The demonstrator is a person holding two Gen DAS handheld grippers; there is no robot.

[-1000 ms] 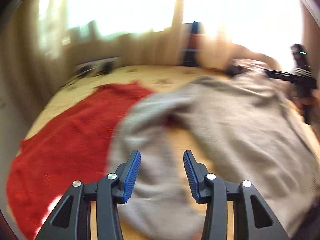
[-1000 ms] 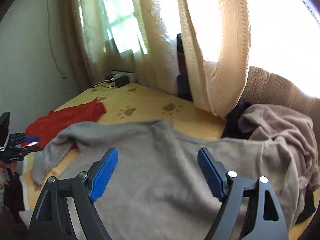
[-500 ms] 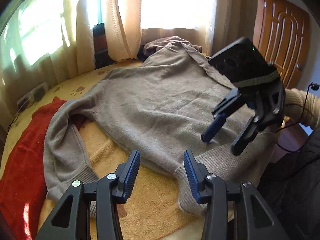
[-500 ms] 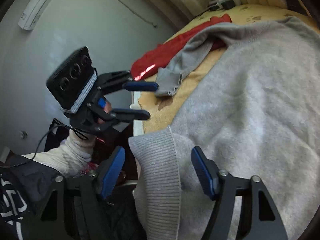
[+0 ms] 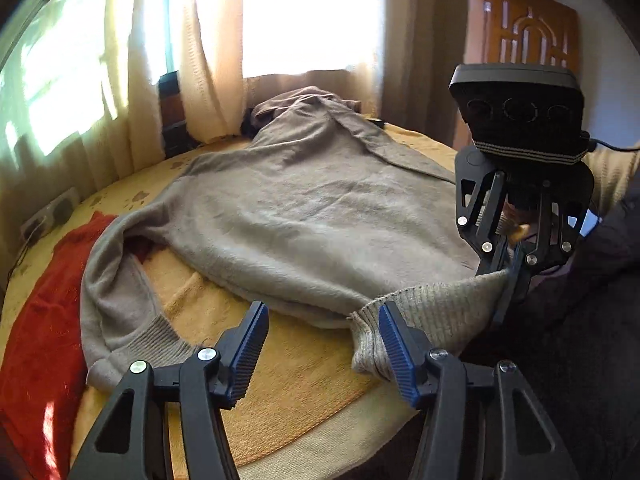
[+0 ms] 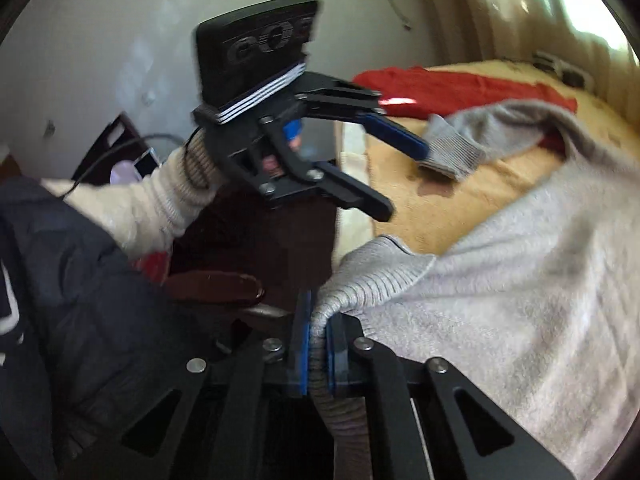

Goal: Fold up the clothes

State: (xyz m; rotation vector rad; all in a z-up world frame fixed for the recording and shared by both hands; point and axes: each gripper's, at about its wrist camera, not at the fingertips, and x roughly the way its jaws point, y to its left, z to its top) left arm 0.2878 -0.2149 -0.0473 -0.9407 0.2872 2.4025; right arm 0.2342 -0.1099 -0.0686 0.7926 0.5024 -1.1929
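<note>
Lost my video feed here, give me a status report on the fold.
Right gripper shut on grey sweater hem. Left gripper opening, empty, beside the hem corner. Sweater flat on yellow bedspread. Red garment under one sleeve.

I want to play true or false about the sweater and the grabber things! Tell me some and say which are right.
1. The right gripper is pinching the ribbed hem of the grey sweater. True.
2. The left gripper is squeezing the sweater too. False: its fingers stand apart and are opening, with only the yellow bedcover between them; the hem lies beside one finger.
3. A red cloth lies on the bed beside the sweater. True.
4. The sweater is already folded into a neat square. False: it lies spread out, one sleeve stretched to the side.
5. The curtains are dark blue. False: they are pale cream, with bright light behind.
</note>
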